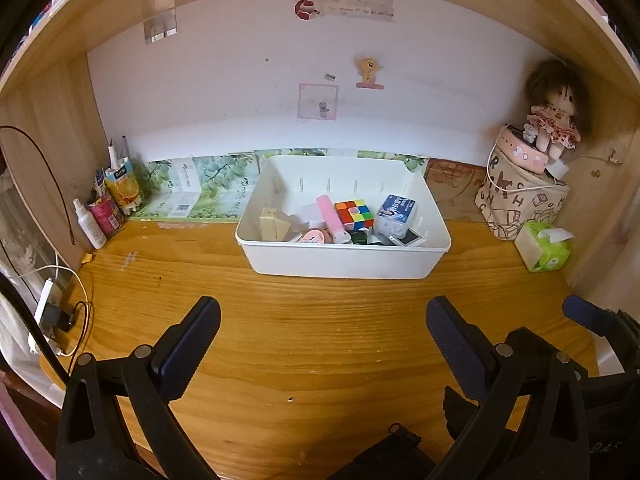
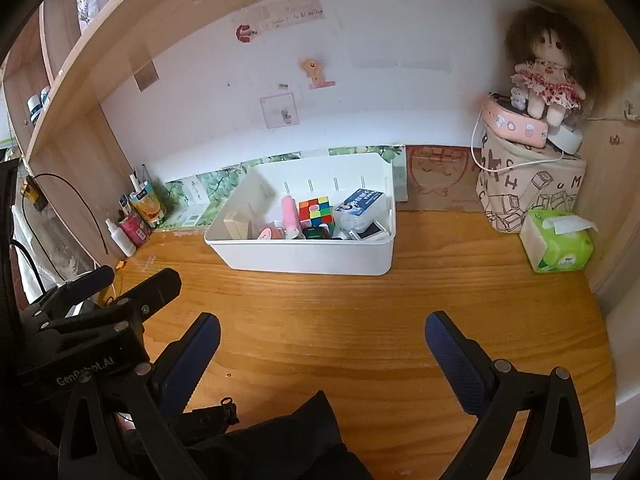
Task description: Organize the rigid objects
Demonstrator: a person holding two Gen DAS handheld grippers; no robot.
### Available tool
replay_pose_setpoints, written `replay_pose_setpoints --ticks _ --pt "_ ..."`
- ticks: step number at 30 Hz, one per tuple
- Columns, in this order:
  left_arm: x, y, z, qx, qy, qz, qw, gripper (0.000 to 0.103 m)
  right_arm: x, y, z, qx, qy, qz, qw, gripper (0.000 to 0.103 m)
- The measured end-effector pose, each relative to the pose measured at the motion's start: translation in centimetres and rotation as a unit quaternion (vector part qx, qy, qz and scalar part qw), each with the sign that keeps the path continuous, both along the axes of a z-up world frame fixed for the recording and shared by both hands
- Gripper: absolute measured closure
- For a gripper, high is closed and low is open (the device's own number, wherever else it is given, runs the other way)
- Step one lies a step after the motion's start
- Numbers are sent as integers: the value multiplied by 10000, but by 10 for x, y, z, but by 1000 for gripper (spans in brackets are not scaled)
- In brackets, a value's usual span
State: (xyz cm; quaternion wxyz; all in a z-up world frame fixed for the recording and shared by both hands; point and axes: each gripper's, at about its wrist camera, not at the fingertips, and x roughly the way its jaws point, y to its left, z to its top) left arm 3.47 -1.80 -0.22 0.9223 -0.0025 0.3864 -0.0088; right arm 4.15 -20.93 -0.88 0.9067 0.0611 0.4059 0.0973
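A warm orange-brown wooden desk top (image 1: pixel 320 340) is filling the lower half of both views, its grain running across and its front part lying bare; it is sitting inside a pale wood alcove with a white back wall (image 1: pixel 240 92) carrying a few small stickers and a pink note; a rectangular white plastic bin (image 1: pixel 340 258) is standing toward the back of the desk, just in front of the leafy green printed boxes (image 1: pixel 208 192) lining the wall; inside it are lying the sorted things, among them a multicoloured puzzle cube (image 1: pixel 354 213), a pink stick-shaped tube (image 1: pixel 329 212), a pale wooden block (image 1: pixel 274 225) and a blue-and-white small box (image 1: pixel 397 210); at the left corner a white spray bottle (image 1: pixel 90 228) and a red can (image 1: pixel 105 216) are standing together; at the right a brown-haired rag doll (image 2: pixel 546 76) is sitting on a pink round tin atop a printed fabric box, with a green tissue pack (image 2: pixel 558 246) beside it; the left gripper (image 1: pixel 323 320) is hovering over the bare wood with its jaws spread wide and nothing between them; the right gripper (image 2: pixel 323 332) is likewise standing released and empty
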Motion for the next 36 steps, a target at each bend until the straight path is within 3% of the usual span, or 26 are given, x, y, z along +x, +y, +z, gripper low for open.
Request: replay_pose_setpoints --ticks 36 --pt "-58 16 -9 235 361 34 9991 1 -57 16 -20 226 740 -128 9969 0"
